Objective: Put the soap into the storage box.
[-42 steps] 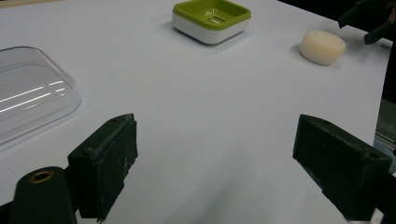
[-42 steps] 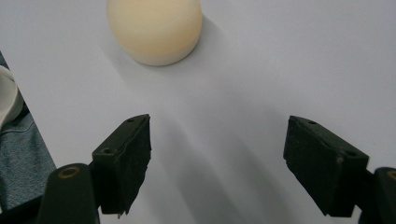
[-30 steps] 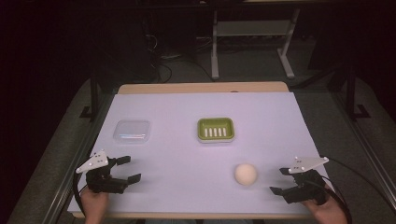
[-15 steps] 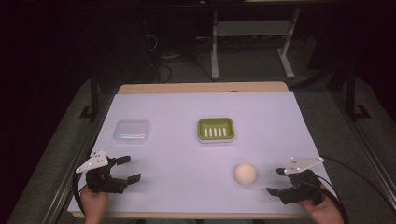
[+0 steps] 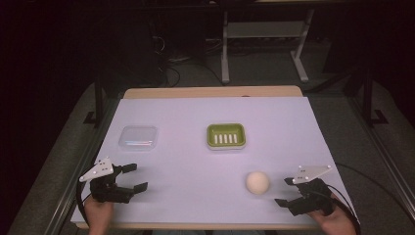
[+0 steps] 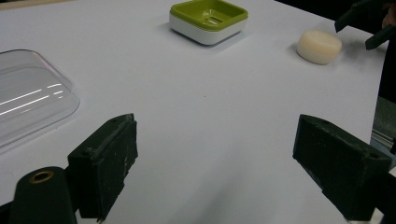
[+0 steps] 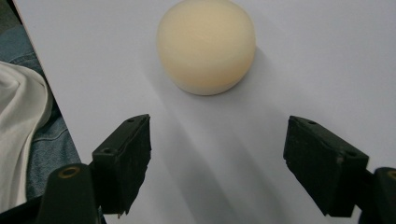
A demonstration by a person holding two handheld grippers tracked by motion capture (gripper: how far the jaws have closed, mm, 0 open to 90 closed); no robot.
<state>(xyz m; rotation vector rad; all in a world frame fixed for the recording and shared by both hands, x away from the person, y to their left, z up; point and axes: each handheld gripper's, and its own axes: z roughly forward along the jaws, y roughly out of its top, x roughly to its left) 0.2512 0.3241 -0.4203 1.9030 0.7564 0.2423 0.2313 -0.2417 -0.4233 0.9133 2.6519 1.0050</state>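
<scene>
A: What sits in the containers?

B: The green rectangular plastic soap dish (image 5: pixel 225 135) with its slotted floor holds nothing, and the clear plastic lid (image 5: pixel 138 137) lies flat to its left, well apart.

A: And the round cream-coloured soap bar (image 5: pixel 257 182)?

B: It lies flat on the white table sheet (image 5: pixel 195 112), near the front edge, right of centre. It is a round puck, so it has no long axis and points nowhere.

A: The grippers?

B: The right gripper (image 5: pixel 287 191) has its jaws spread wide, aimed at the soap and just short of it. The left gripper (image 5: pixel 135 177) is also spread, holding nothing.

A: Any change?

B: The right gripper has edged slightly closer to the soap; the left has stayed put.
</scene>
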